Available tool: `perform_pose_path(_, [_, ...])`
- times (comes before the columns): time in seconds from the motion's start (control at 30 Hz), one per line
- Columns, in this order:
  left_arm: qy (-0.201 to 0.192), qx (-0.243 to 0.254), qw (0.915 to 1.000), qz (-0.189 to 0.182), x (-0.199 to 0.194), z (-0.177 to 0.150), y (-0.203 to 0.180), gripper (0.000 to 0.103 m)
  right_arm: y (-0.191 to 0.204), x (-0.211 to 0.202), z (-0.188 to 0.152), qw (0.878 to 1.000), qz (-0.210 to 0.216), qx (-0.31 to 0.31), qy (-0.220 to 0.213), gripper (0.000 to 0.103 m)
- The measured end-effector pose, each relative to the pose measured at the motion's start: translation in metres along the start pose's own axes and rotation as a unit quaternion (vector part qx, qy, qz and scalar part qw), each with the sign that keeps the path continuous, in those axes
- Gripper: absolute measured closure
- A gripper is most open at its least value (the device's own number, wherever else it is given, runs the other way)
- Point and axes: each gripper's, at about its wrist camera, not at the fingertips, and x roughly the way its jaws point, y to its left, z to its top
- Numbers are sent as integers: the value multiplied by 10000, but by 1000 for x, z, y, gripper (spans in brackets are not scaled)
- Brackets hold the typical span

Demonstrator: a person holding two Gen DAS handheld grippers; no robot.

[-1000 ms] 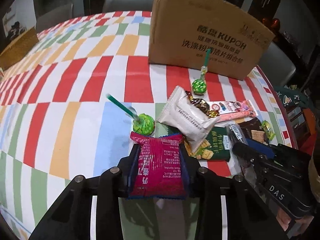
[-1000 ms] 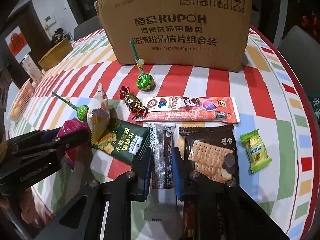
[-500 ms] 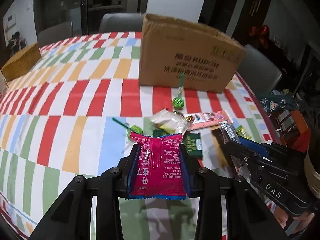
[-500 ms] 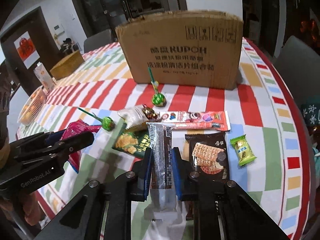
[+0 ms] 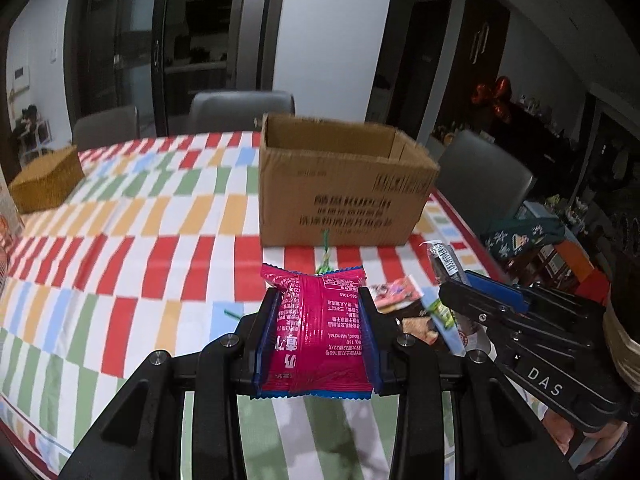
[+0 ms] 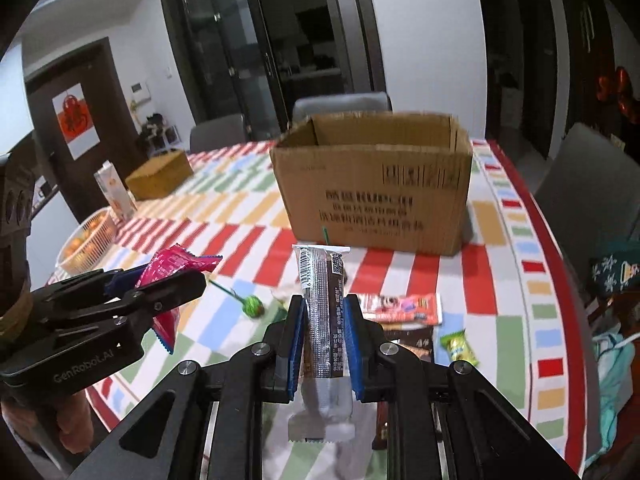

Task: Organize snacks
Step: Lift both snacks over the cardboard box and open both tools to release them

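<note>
My left gripper (image 5: 318, 300) is shut on a pink snack packet (image 5: 318, 336) and holds it high above the striped table. My right gripper (image 6: 324, 308) is shut on a long silver and brown snack bar (image 6: 323, 320), also raised. An open cardboard box (image 5: 340, 184) stands on the table ahead; it also shows in the right wrist view (image 6: 376, 184). A green lollipop (image 6: 253, 305), a long pink wrapper (image 6: 400, 307), a small green candy (image 6: 459, 347) and a brown biscuit pack (image 6: 412, 346) lie on the table below. The left gripper (image 6: 160, 280) with the pink packet shows at left in the right view.
A woven box (image 5: 46, 180) sits at the far left of the table. A basket of oranges (image 6: 86, 240) and a carton (image 6: 116, 190) stand at the left edge. Grey chairs (image 5: 240, 110) surround the table. The table's right edge (image 6: 560, 280) is close.
Both grippers have risen well above the table with their snacks and now look at the open top of the cardboard box; the loose snacks lie further below.
</note>
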Motion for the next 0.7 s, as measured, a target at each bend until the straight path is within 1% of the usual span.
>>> perform_pose_path(0.3, [-473, 113, 9988, -18, -18, 28, -6, 66, 3, -19, 20, 9992, 2, -65, -385, 83])
perform_pose_path(0.47, [-753, 183, 9970, -23, -25, 48, -8, 66, 3, -26, 37, 9980, 45, -82, -632, 83])
perform_pose_path(0.6, [-885, 227, 9958, -16, -25, 65, -8, 66, 2, -27, 55, 9969, 112, -108, -771, 83])
perform_pose_path(0.7, [-907, 244, 9956, 22, -19, 78, -5, 66, 0, -23, 70, 9964, 83, -126, -833, 83])
